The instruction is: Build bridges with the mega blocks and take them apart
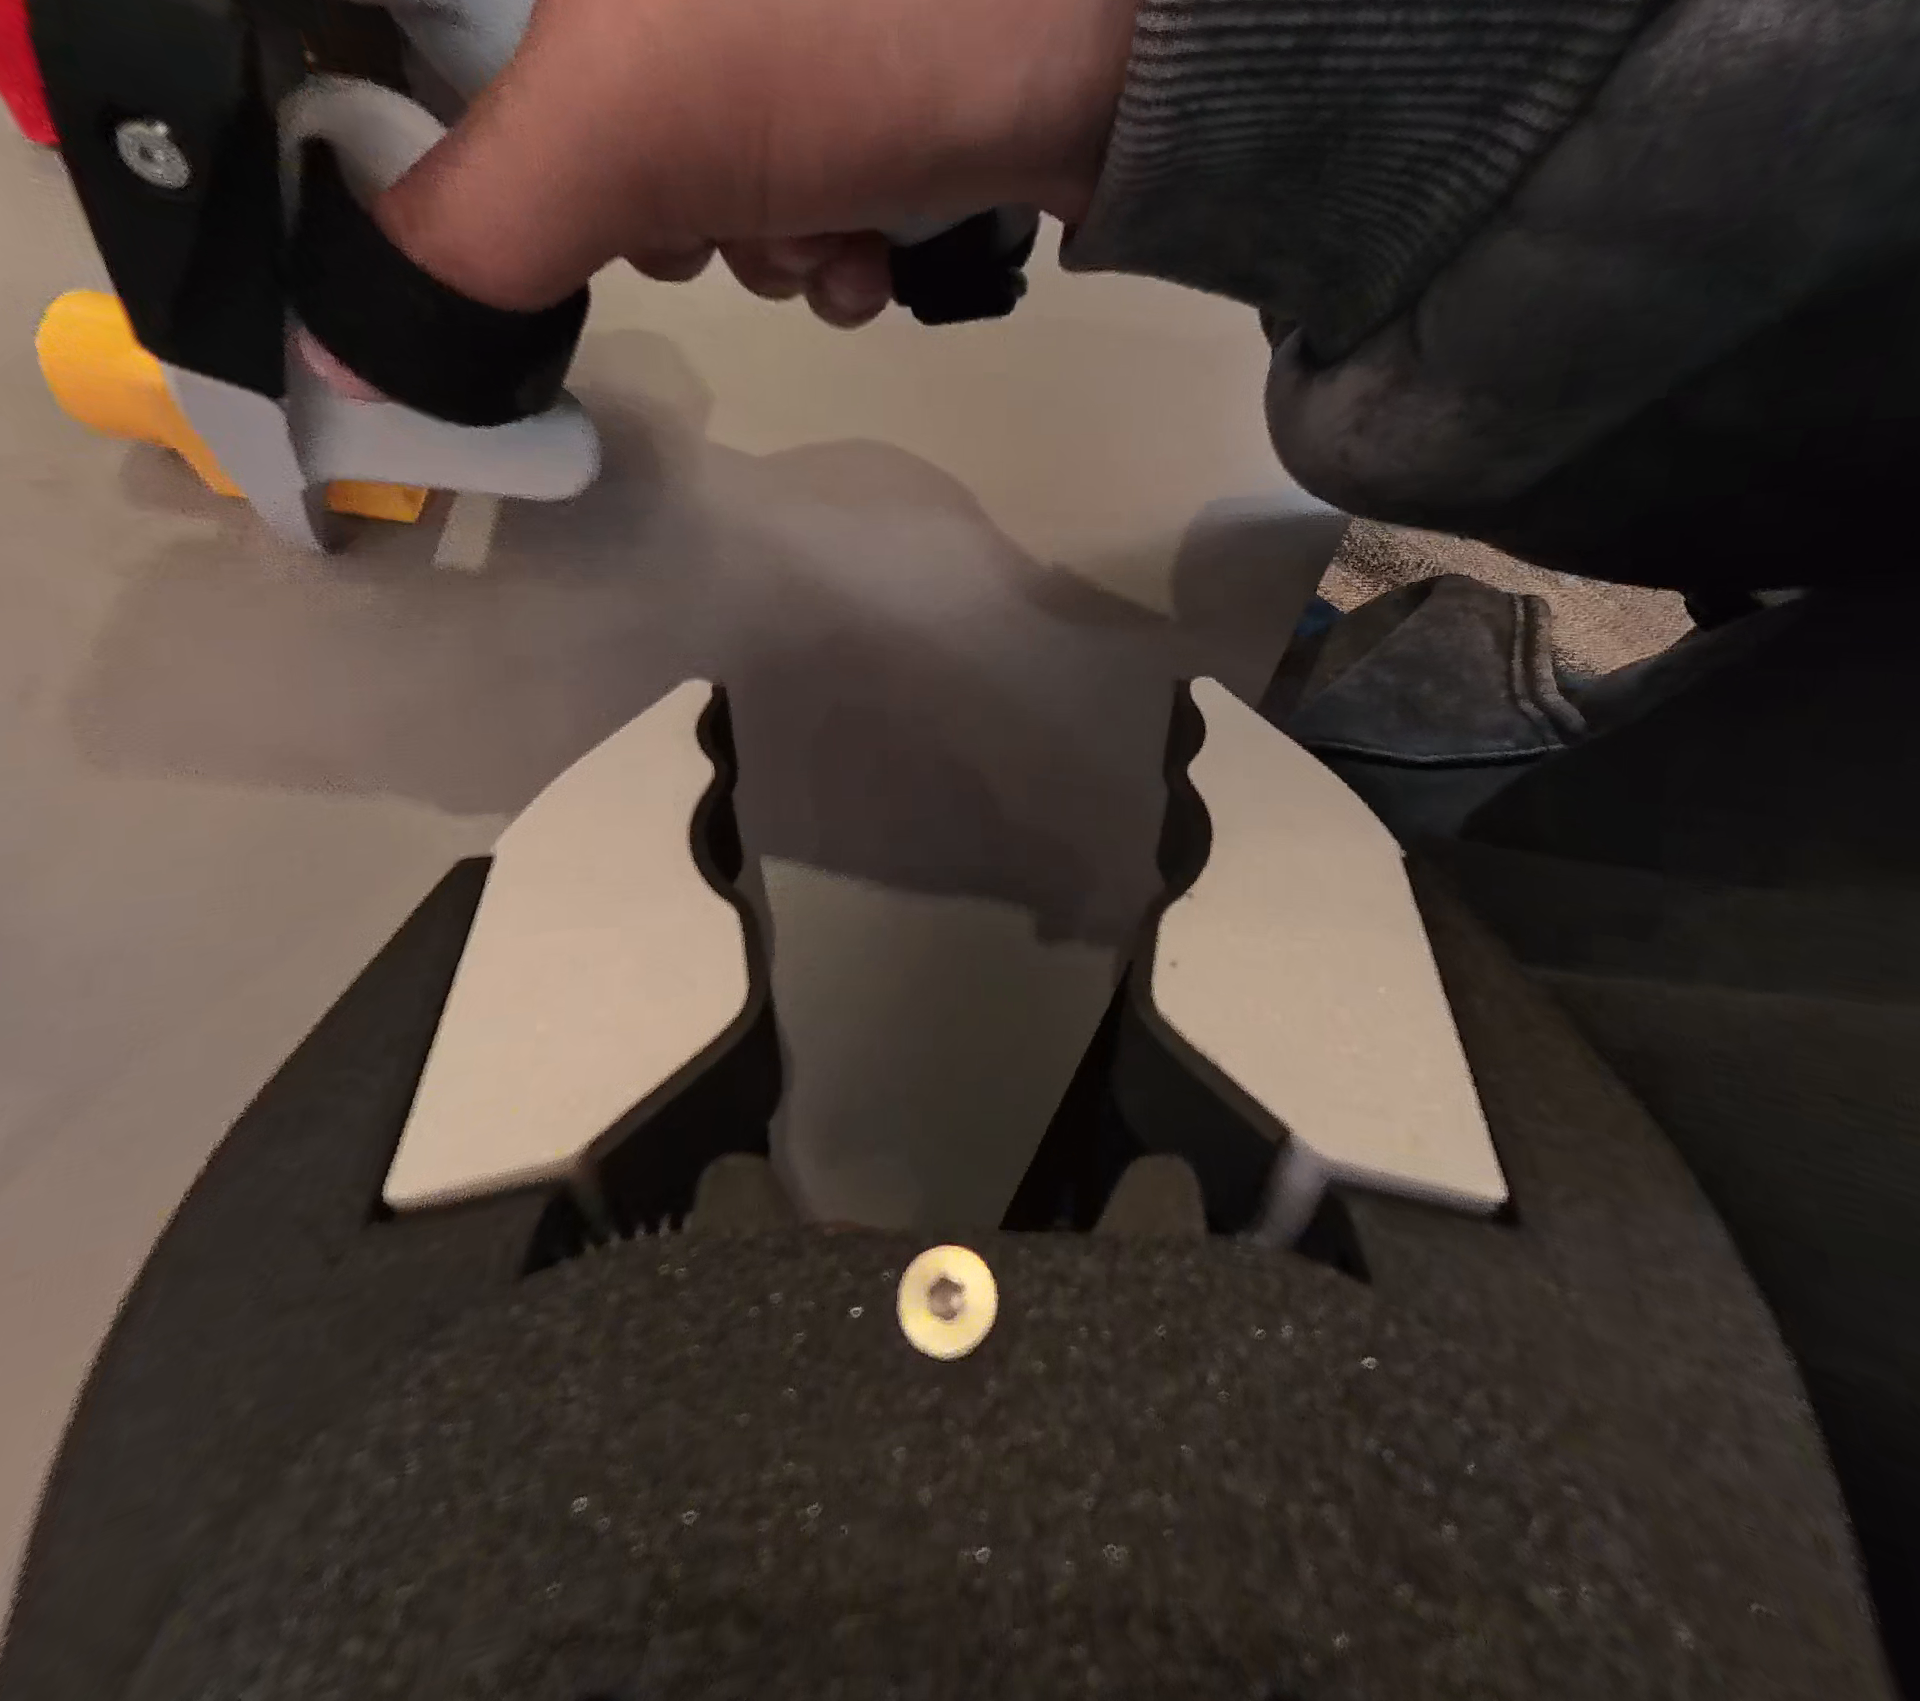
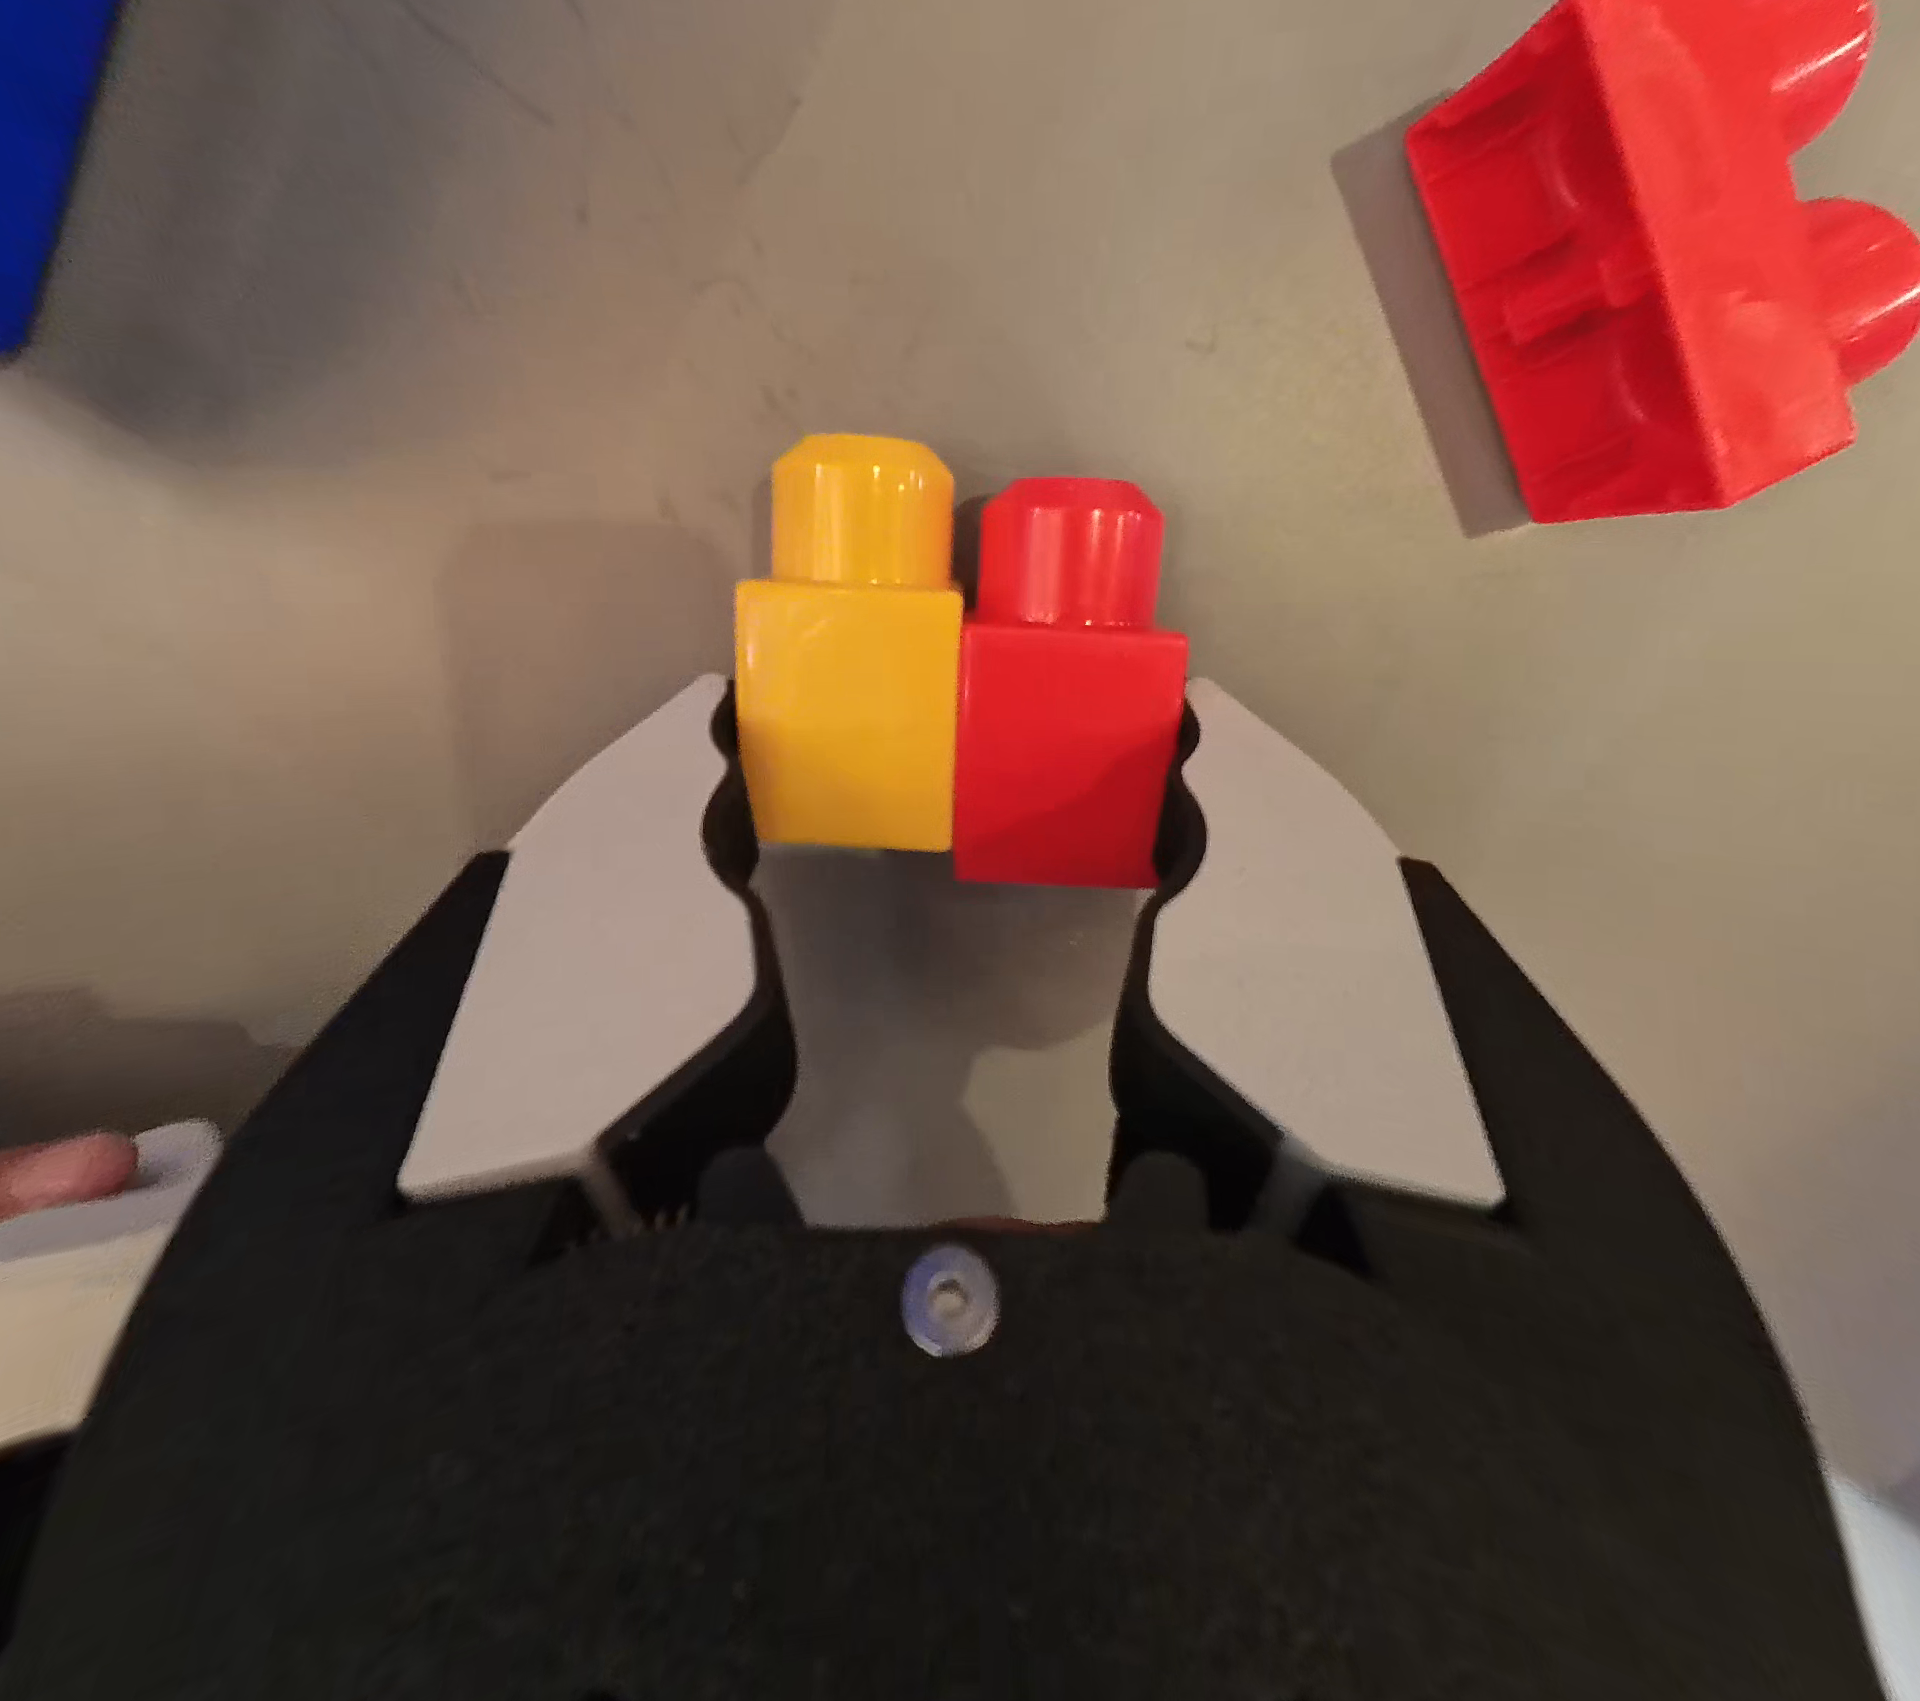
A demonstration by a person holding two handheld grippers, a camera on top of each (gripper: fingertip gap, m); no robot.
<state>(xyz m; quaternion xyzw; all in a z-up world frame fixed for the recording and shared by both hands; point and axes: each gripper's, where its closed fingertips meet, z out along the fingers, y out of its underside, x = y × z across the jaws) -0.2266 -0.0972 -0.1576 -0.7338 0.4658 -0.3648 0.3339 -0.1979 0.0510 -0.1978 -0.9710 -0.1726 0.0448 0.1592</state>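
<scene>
Pinching two single-stud blocks side by side at frame centre, the right gripper (image 2: 956, 778) grips a yellow block (image 2: 847, 716) and a red block (image 2: 1065, 758), studs pointing away. A larger red two-stud block (image 2: 1662, 249) lies tipped at upper right, well apart, bare grey table (image 2: 520, 197) between. The left gripper (image 1: 951, 778) gapes empty near the table's right edge.

Both grippers match: left gripper (image 1: 951, 716) and right gripper (image 2: 956, 716) show pale grey fingers (image 1: 613, 945) with wavy black pads, a grainy black body and one central screw (image 1: 947, 1301). Ribbed grey cuff (image 1: 1403, 20) on a dark sleeve.
</scene>
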